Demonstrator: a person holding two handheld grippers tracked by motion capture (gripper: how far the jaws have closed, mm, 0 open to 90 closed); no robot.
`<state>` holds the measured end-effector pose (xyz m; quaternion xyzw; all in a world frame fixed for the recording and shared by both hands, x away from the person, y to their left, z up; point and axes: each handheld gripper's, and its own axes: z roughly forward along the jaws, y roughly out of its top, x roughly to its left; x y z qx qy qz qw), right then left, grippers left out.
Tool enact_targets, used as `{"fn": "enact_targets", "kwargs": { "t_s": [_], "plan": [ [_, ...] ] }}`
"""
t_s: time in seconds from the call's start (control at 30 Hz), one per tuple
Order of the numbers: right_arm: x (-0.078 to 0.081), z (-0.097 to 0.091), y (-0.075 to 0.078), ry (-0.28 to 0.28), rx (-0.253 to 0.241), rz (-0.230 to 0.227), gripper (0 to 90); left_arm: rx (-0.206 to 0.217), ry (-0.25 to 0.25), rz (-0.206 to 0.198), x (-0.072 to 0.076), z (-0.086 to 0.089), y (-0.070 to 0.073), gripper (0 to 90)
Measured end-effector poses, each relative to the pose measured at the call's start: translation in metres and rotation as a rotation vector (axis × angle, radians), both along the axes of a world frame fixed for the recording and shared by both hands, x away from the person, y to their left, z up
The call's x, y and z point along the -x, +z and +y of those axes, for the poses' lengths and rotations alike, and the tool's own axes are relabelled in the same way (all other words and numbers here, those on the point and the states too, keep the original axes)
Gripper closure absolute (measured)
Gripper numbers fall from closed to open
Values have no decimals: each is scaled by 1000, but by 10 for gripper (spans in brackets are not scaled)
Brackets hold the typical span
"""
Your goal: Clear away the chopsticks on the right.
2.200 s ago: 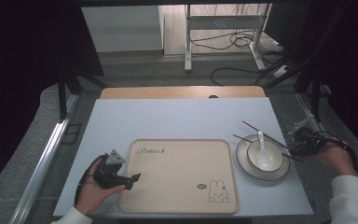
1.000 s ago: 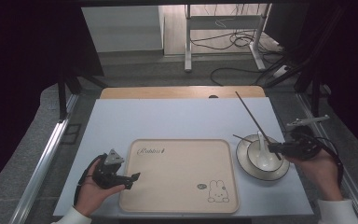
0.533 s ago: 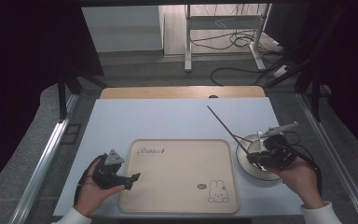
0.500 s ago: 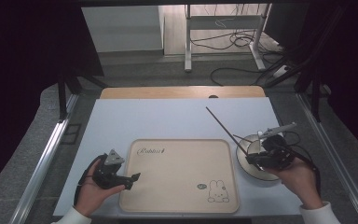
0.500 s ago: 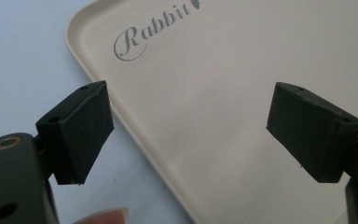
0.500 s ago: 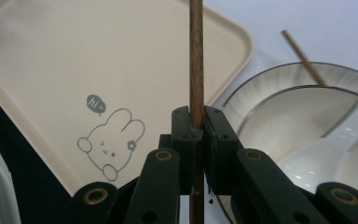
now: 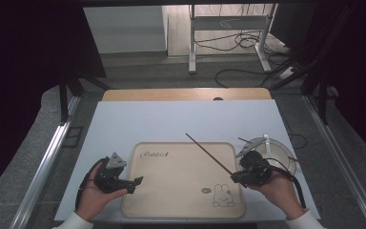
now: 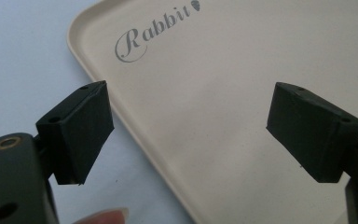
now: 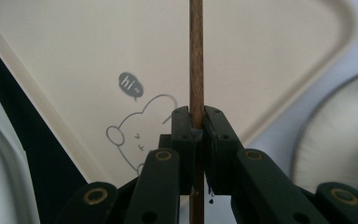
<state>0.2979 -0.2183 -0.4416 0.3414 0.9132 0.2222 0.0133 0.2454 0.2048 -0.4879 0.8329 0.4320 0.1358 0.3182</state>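
A beige tray [image 7: 171,200] printed with "Rabbit" and a small rabbit drawing lies at the table's near edge. My right gripper [image 7: 238,177] is shut on a brown chopstick [image 7: 209,155], held over the tray's right side and slanting up to the left. In the right gripper view the chopstick [image 9: 196,56] runs straight up from between the closed jaws [image 9: 196,121], above the rabbit drawing [image 9: 135,130]. My left gripper [image 7: 136,183] rests at the tray's left edge, jaws open. The left gripper view has its pads [image 8: 81,126] wide apart over the tray [image 8: 223,93], with nothing between them.
A round plate with a white bowl and spoon [image 7: 271,150] sits to the right of the tray, just behind my right hand. A second dark stick [image 7: 299,161] lies across the plate's right side. A wooden strip [image 7: 186,94] borders the white table's far edge.
My right gripper has carried the chopstick from over the bowl leftward and down, over the tray's right side. The left gripper has stayed put.
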Motion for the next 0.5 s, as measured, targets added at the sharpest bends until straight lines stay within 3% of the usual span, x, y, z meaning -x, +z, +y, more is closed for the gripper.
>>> {"fn": "enact_targets", "kwargs": {
  "t_s": [0.17,0.2,0.5],
  "plan": [
    [2,13,-19,26,56,36,834,3,-2,-5,1,1,1,145],
    [2,17,-26,29,87,47,834,3,-2,-6,1,1,1,145],
    [2,24,-39,54,179,24,833,-2,-9,0,1,1,0,145]
  ]
}}
